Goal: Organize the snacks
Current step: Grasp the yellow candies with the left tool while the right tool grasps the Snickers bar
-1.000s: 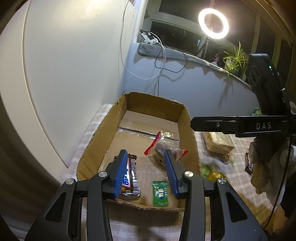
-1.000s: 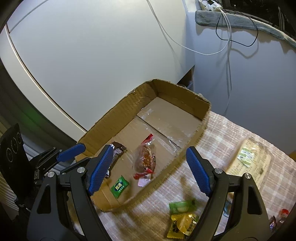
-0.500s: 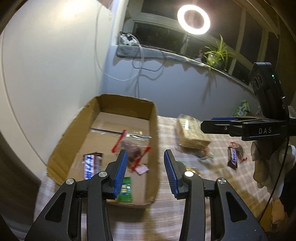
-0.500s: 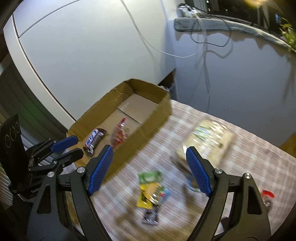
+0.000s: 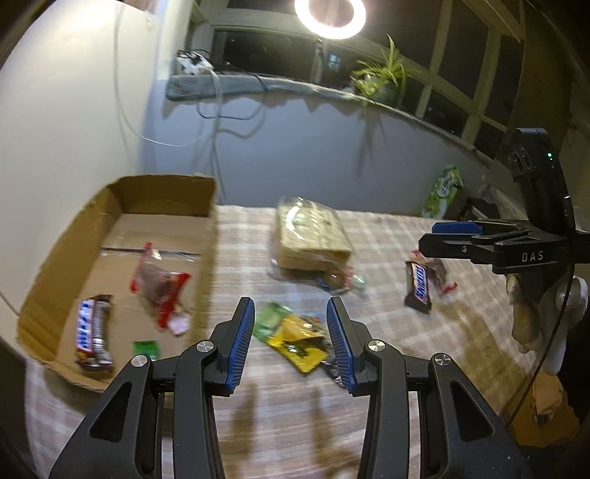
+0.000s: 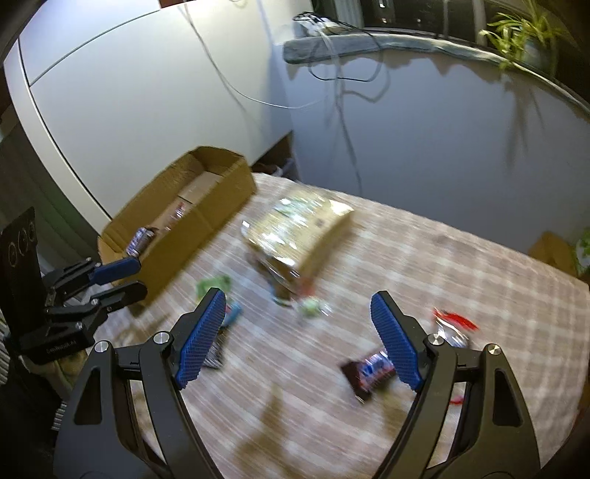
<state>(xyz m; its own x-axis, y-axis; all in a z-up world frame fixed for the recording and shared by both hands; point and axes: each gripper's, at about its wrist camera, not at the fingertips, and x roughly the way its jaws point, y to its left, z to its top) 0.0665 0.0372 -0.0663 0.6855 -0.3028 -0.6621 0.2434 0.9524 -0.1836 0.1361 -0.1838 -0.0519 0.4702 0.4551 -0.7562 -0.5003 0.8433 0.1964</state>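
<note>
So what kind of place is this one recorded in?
Likely a room at home, at night: a checked cloth-covered table with snacks, a potted green plant on the dark window's sill, and a glowing ring light.

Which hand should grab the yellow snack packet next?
Probably the left. The left gripper is open and the yellow packet lies on the tablecloth right between its fingers. The right gripper is open too, but points nearer the chocolate bar.
</note>
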